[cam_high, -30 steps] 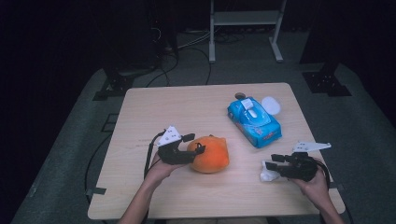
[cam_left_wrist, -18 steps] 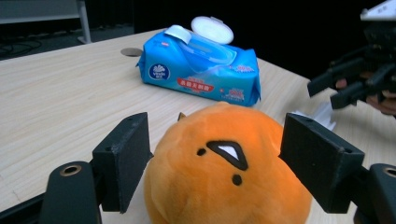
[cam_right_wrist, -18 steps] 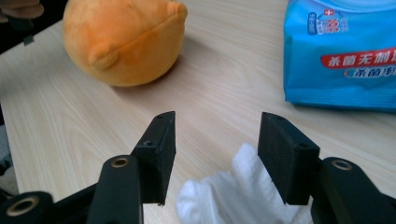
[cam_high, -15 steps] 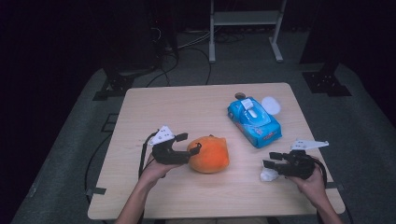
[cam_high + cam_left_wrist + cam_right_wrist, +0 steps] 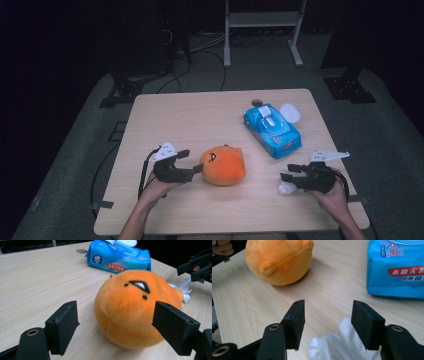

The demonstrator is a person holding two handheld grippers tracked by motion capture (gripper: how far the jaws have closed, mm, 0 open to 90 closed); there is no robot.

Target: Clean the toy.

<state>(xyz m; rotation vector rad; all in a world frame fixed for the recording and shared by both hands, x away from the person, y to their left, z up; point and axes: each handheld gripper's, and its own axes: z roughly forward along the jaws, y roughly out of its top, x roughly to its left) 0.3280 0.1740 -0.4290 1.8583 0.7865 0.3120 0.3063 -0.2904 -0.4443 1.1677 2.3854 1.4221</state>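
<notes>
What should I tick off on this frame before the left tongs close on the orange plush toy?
1. Left tongs open wide enough for the plush toy: ok, a jaw stands on each side.
2. Toy far enough between the jaws: cannot tell; in the high view the tips only reach its near edge.
3. Toy free of other things: ok, the wipes pack lies apart from it.
4. Right tongs out of the way: ok, they are open at the white tissue, away from the toy.
5. Toy resting steady on the table: ok, it sits flat, not tipped.
</notes>
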